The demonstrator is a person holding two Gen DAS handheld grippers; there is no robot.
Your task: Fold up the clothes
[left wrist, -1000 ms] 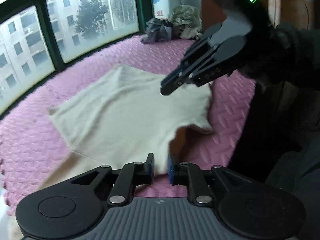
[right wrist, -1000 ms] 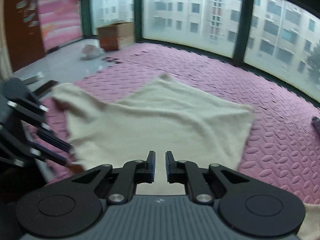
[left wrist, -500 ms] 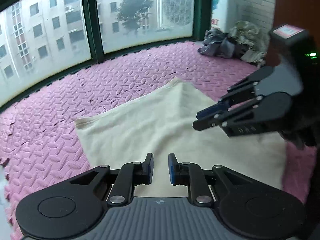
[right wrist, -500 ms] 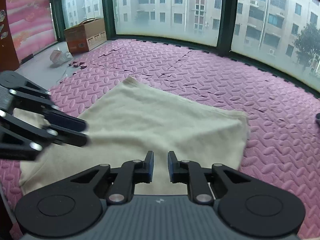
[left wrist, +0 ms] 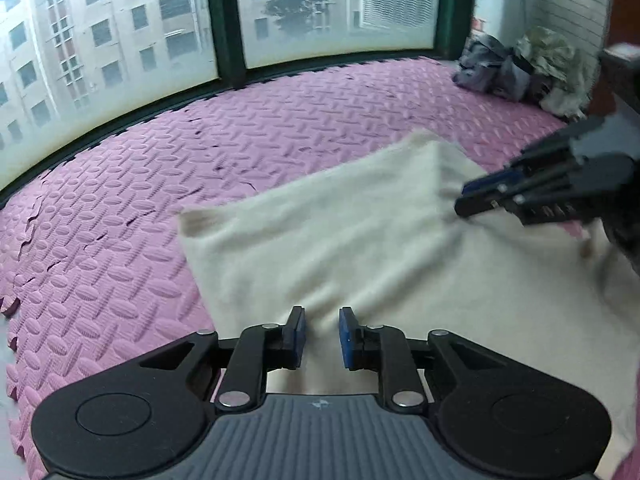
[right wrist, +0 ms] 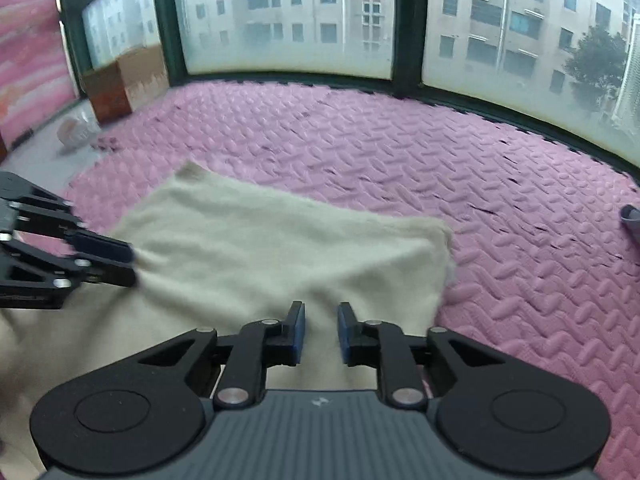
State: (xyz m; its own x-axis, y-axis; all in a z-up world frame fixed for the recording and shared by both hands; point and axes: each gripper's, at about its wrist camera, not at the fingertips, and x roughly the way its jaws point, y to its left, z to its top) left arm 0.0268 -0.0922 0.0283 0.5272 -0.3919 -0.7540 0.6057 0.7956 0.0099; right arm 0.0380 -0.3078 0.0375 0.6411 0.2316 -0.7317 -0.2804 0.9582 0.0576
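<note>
Pink foam mat [left wrist: 120, 208] under big windows carries the cream garment [left wrist: 320, 240]. Left wrist view: left gripper [left wrist: 322, 336], jaws apart over its near edge. Right wrist view: right gripper [right wrist: 320, 334] likewise parted, empty. Closing too shallow could snag one layer, skewing the fold.

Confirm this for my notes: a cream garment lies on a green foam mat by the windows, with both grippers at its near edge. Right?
Not quite. The foam mat is pink, not green, as the right wrist view shows; only the window frames are green. The rest holds: the cream garment lies on it by the windows, with the left gripper and right gripper at its near edge.
</note>
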